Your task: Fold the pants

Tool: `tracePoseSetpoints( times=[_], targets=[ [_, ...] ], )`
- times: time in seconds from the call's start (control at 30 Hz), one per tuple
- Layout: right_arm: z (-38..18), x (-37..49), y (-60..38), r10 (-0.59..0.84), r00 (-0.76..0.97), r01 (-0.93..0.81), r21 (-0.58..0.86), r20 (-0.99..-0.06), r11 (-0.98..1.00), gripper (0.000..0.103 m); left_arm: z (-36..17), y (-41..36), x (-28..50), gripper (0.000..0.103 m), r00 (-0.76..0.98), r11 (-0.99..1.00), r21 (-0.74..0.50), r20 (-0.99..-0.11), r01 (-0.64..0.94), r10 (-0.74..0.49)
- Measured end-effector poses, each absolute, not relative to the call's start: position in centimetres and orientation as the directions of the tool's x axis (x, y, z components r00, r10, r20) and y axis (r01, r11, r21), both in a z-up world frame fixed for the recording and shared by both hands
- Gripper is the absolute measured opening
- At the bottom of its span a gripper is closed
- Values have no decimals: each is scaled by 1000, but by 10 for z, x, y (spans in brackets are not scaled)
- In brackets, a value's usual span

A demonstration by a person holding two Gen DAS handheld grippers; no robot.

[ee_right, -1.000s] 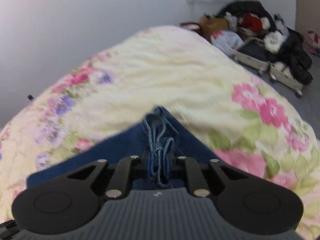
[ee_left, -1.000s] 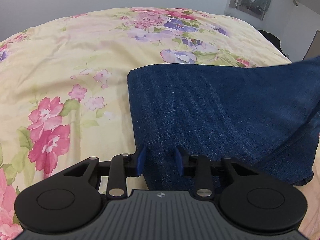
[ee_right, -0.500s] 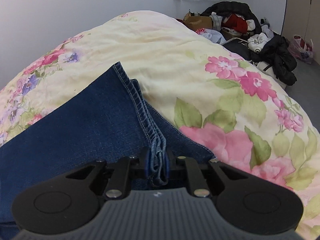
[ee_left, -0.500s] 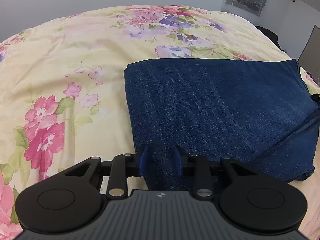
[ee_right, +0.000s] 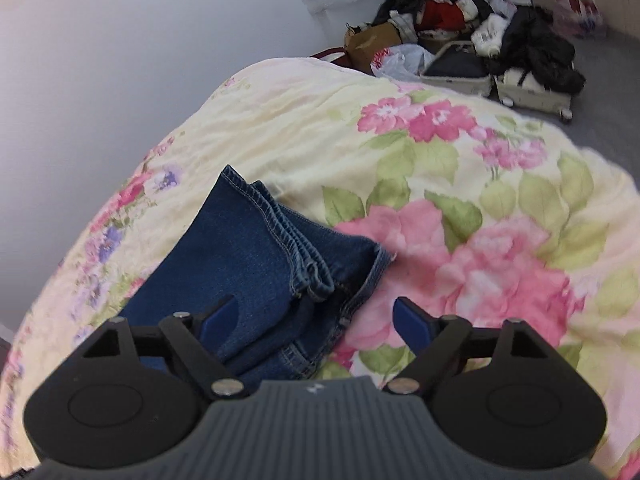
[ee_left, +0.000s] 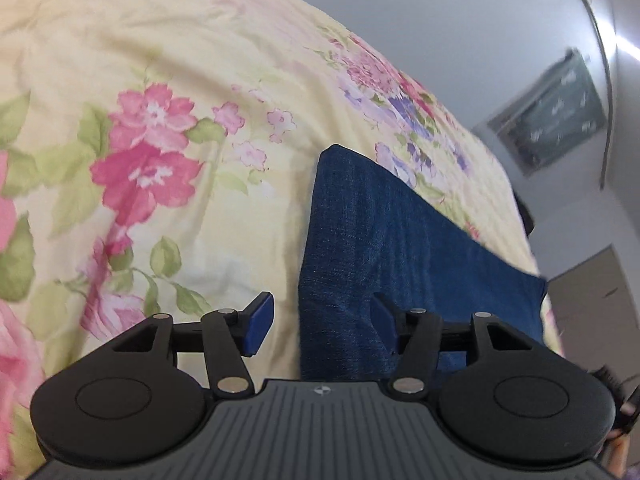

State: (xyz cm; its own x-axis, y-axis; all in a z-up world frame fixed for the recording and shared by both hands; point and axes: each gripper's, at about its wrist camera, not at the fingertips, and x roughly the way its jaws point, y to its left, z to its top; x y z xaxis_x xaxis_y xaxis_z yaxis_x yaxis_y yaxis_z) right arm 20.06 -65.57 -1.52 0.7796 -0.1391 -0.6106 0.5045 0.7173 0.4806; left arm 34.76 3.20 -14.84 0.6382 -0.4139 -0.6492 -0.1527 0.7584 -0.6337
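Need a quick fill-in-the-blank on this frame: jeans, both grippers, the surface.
1. The jeans lie folded on a ____ quilt.
2. The right gripper has its jaws ____, gripping nothing.
3. The left gripper has a folded ____ of the denim between its open jaws.
4. The jeans are ____ in colour.

Missing words: floral; open; edge; blue

Support: a bed under a pale yellow floral duvet (ee_left: pixel 168 128) – pink blooms, green leaves, some purple clusters toward the far edge.
Surface: softly rumpled, with shallow creases across the cloth.
Lying on it: folded dark blue denim pants (ee_left: pixel 384 240), flat on the cover.
Pants, right wrist view: stitched hems (ee_right: pixel 280 220) stacked in layers – edges a little uneven, resting beside a large pink flower (ee_right: pixel 480 264).
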Motion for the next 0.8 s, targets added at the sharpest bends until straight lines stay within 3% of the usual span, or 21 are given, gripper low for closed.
tracePoseSetpoints(
  times=[0.1,0.3,0.4,0.53,0.63,0.7,0.8],
  targets=[
    [-37,195,-666,-92,796,511,582,-598,633,82,-176,37,353,67,643,633,-746,-591,-206,-488],
    [-71,210,-678,-43,846,473,710,-532,521,82,-200,36,370,66,657,557,-803,-539,-212,-527],
    [-75,226,-679,-41,870,436,726,-492,531,81,-205,33,384,55,656,551,-812,-525,-194,-542],
    [-79,246,-678,-62,862,447,697,-503,561,48,-211,28,395,38,663,547,-816,-515,-186,-543],
    [-71,255,-673,-67,856,438,651,-512,620,30,-205,24,393,19,670,569,-802,-525,-183,-525],
    [-56,262,-662,-95,839,439,563,-536,700,22,-190,17,393,12,675,626,-763,-548,-162,-494],
    [-29,272,-644,-140,814,453,465,-564,761,16,-158,4,392,10,687,727,-676,-585,-120,-430]
  ],
)
